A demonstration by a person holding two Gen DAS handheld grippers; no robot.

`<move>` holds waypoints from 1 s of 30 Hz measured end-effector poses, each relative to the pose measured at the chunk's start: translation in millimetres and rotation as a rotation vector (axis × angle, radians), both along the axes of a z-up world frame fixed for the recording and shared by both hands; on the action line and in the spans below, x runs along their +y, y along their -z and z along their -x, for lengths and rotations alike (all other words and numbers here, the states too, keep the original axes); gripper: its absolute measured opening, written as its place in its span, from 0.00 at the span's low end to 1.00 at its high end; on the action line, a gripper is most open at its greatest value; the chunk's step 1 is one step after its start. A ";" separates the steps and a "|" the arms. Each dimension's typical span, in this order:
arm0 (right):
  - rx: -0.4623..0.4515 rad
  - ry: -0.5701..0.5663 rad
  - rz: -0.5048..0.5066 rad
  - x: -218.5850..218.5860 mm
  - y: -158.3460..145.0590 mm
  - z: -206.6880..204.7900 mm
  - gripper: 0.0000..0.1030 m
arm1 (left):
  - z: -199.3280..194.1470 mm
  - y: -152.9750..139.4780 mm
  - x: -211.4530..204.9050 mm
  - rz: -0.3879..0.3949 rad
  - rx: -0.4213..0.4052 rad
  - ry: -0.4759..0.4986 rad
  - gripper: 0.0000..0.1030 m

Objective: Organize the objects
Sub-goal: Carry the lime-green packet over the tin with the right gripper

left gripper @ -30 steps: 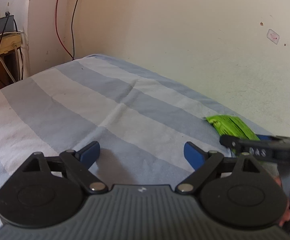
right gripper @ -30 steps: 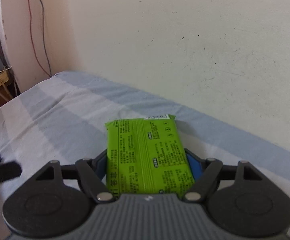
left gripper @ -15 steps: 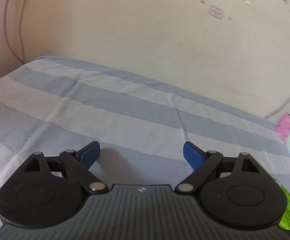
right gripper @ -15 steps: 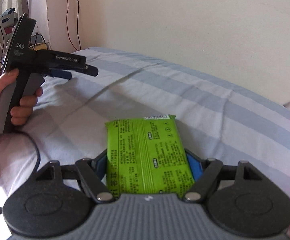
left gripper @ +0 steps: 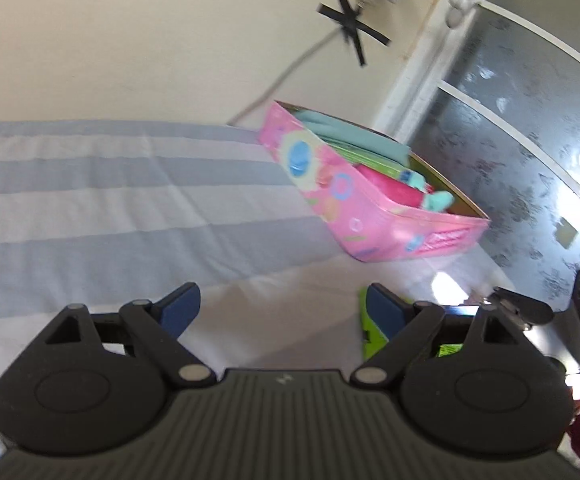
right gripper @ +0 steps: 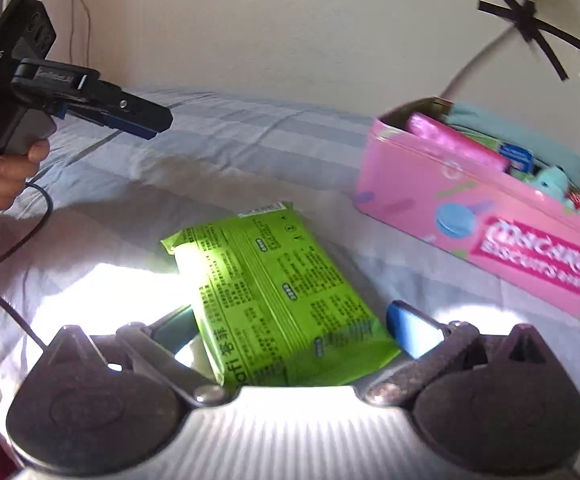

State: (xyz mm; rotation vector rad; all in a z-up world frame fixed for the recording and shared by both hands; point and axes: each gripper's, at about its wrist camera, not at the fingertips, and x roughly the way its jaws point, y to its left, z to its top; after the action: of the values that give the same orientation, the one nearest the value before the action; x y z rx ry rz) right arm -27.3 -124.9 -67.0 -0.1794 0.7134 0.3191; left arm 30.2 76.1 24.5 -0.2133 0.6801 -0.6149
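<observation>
Seen from the right wrist, the left claw (right gripper: 145,120) hangs at the far left over the striped bed (right gripper: 225,128), a hand (right gripper: 5,168) on its grip, and the left wrist view shows its blue pads spread apart with nothing between them. Next rightward comes the task's thing, the green packet (right gripper: 281,300), lying flat on the bed directly ahead of the right claw (right gripper: 290,328), its near end between that claw's fingers. The right claw's jaws have just been opening and now stand wide; a clear gap shows at the right pad, while the left side is lost in glare, so the packet looks released. Its long axis runs away from the claw and slants toward the left, so the claw's line and the packet's no longer agree. The right claw is much the nearer of the two. Farther right, toward the bed's far right corner by the wall, stands the pink tin (right gripper: 490,216), open-topped and already crowded with pink and teal items. If the packet belongs in there, I judge the tin's near wall is what must be cleared; nothing else lies between
</observation>
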 end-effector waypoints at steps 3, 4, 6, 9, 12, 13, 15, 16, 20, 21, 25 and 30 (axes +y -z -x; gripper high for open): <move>-0.010 0.037 -0.013 -12.1 1.0 10.0 1.00 | 1.7 6.8 -42.1 -0.014 0.036 0.083 0.88; -0.015 0.041 -0.011 -12.7 2.8 12.1 1.00 | 2.2 9.7 -52.6 -0.019 0.056 0.101 0.89; -0.035 0.043 -0.005 -14.9 3.6 20.2 1.00 | 1.6 12.6 -67.9 -0.017 0.087 0.133 0.89; -0.041 0.057 0.015 -23.1 2.1 30.7 1.00 | 6.9 11.1 -85.5 -0.010 0.104 0.172 0.89; -0.026 0.075 -0.027 -32.3 5.9 38.0 1.00 | 9.0 14.2 -101.0 -0.028 0.132 0.215 0.89; -0.021 0.077 -0.047 -34.8 7.0 39.1 0.99 | 10.5 16.7 -106.2 -0.034 0.125 0.218 0.89; -0.038 0.074 -0.082 -35.5 10.2 43.2 0.88 | 16.7 16.9 -116.2 -0.068 0.085 0.238 0.87; -0.053 0.062 -0.094 -33.1 9.5 45.2 0.81 | 18.5 16.9 -121.0 -0.077 0.078 0.257 0.74; -0.110 0.047 -0.094 -23.3 4.5 44.7 0.55 | 13.2 6.4 -126.7 -0.079 0.088 0.220 0.71; -0.115 0.056 -0.109 -25.3 1.8 42.9 0.53 | 11.5 -0.8 -125.1 -0.057 0.085 0.211 0.71; -0.198 0.071 -0.165 -42.3 -25.4 38.1 0.52 | 10.7 -50.3 -129.8 -0.006 -0.050 0.225 0.71; -0.326 0.134 -0.112 -67.5 -61.9 16.5 0.52 | -15.1 -97.6 -170.8 -0.005 -0.196 0.257 0.71</move>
State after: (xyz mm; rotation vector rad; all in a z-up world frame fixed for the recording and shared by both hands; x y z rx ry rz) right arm -43.9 -192.4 -5.1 -0.0735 0.3819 0.1946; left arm 45.3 -94.7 122.2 -0.0593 0.5225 -0.8675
